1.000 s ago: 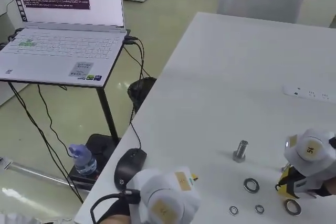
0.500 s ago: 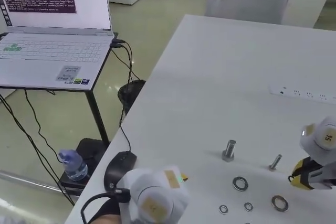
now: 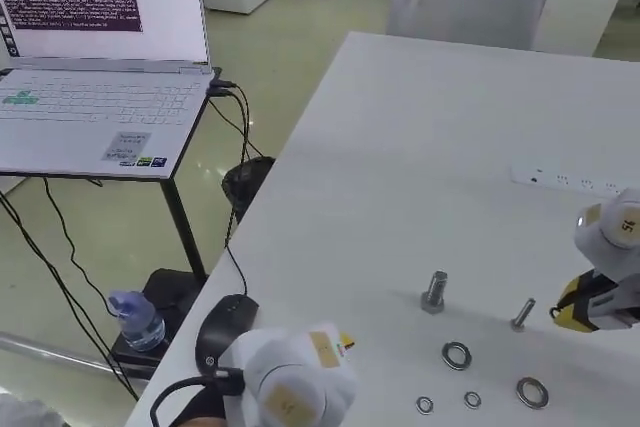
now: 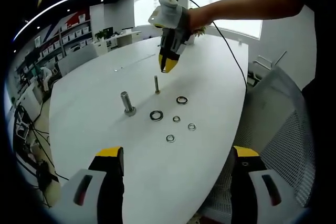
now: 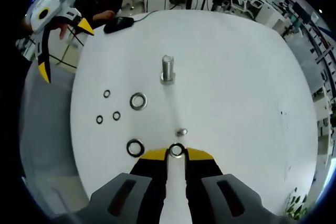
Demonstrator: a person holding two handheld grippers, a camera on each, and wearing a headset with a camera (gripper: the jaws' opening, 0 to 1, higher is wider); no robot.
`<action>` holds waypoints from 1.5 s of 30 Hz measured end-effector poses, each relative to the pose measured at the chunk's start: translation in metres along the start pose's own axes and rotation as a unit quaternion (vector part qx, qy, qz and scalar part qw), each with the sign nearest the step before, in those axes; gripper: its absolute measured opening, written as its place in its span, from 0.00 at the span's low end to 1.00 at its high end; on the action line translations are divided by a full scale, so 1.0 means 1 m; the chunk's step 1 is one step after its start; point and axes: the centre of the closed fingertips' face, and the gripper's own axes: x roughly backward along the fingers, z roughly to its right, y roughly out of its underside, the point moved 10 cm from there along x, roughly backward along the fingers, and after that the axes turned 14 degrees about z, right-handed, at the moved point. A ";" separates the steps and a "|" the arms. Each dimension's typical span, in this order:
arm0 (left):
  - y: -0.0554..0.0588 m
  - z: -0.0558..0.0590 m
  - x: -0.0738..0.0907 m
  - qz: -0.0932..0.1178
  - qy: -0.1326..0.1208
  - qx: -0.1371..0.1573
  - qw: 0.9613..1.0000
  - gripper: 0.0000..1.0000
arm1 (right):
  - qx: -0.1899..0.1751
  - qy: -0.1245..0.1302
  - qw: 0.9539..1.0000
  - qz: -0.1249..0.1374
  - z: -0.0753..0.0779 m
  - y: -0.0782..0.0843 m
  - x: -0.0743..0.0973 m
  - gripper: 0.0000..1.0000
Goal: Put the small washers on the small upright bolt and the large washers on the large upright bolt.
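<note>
Jaws of the right gripper [image 5: 177, 153] pinched a small washer [image 5: 177, 150] just short of the small bolt [image 5: 181, 131], likely lining it up. Left gripper [image 4: 177, 153] hung wide open by the front edge of the table [image 3: 450, 147], clear of the work.

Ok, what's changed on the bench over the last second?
The right hand-held gripper has lifted and drawn away from the washers, uncovering the small bolt. In the right gripper view its jaws are shut on what looks like a small washer. The left hand-held gripper, the large bolt and the loose washers stayed put.
</note>
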 end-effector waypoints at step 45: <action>0.007 -0.001 0.002 -0.005 0.005 0.008 1.000 0.81 | 0.018 -0.017 0.999 -0.026 0.009 -0.008 -0.035 0.13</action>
